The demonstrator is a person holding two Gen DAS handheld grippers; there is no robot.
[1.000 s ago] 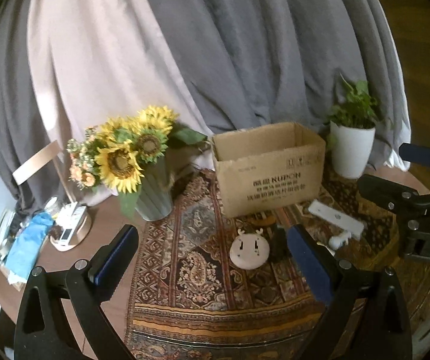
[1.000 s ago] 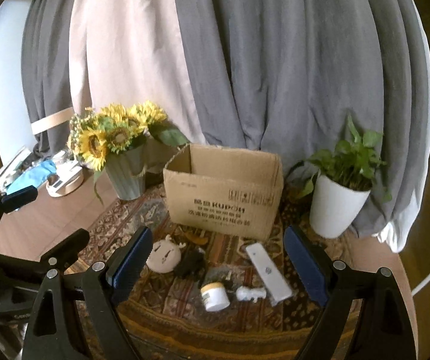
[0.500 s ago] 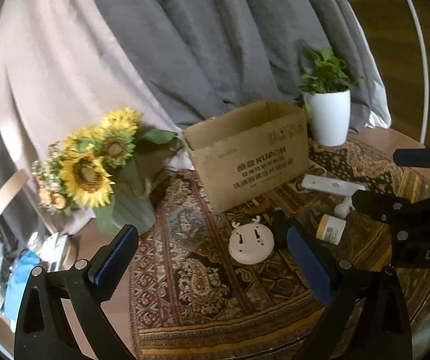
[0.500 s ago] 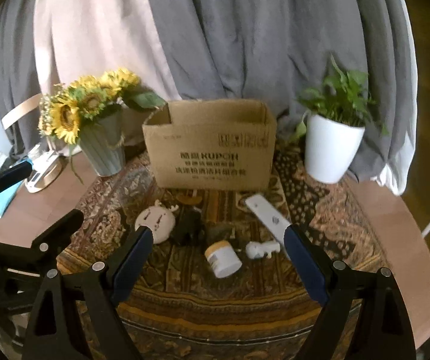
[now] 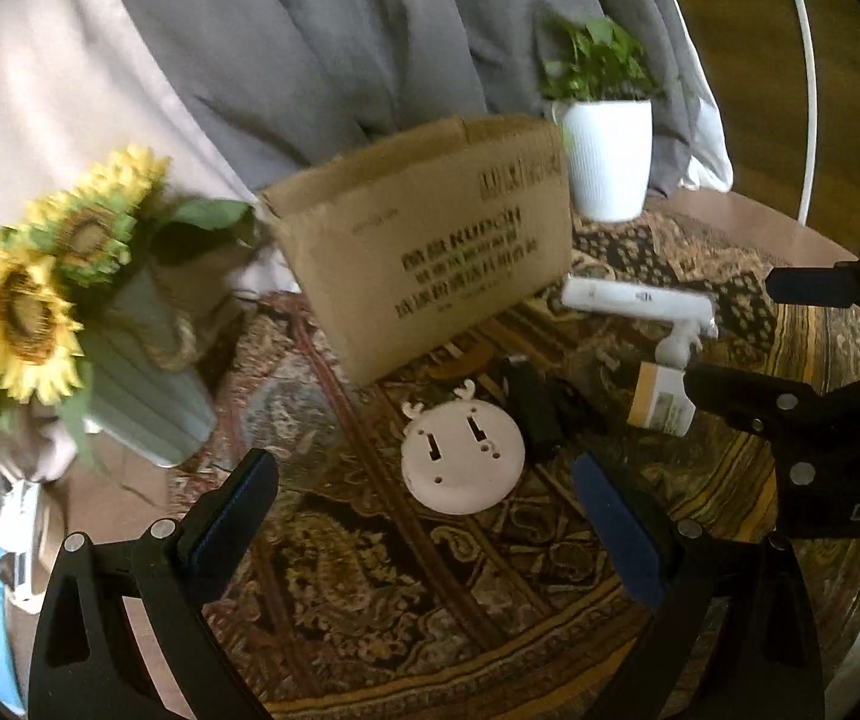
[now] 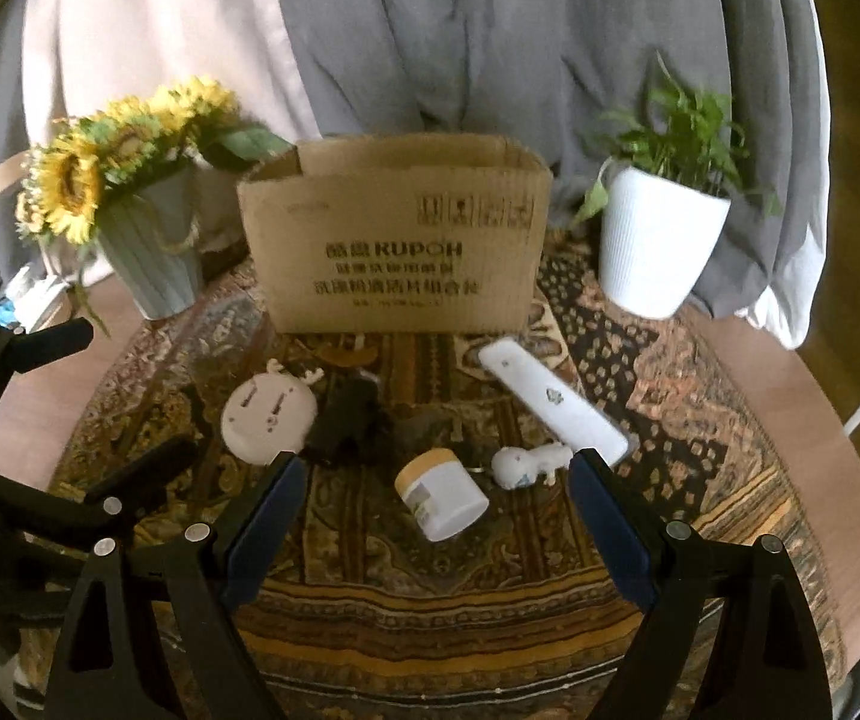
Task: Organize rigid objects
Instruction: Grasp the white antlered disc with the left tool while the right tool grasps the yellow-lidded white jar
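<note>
Landmark: the cardboard box stands upright and open-topped at the back of the patterned rug; I'm placing everything off it
Step in hand: I judge this is the approach, nothing is picked up yet and every loose item lies on the rug in front of the box
Left gripper: jaws spread wide, nothing between the pads, lined up on the round white disc
Right gripper: jaws wide apart too, empty, with the small jar lying on its side right in the gap ahead
Round white disc: in front of the box toward its left corner, flat on the rug, little antlers pointing at the box
Black item: just beside the disc, in front of the box centre; too dark for me to say what it is
White remote: in front of the box's right corner, angled away from it
Small white figure: near the jar, further from the box than the remote
Off-limits: sunflower vase left of the box, potted plant right of it
Next move, my call: bring the right jaws either side of the jar's body, clamp across the round wall so it can't roll, then lift over the box rim and let go inside
Watch for: the white figure sits close to the jar, so I'd keep the right-hand pad clear of it
</note>
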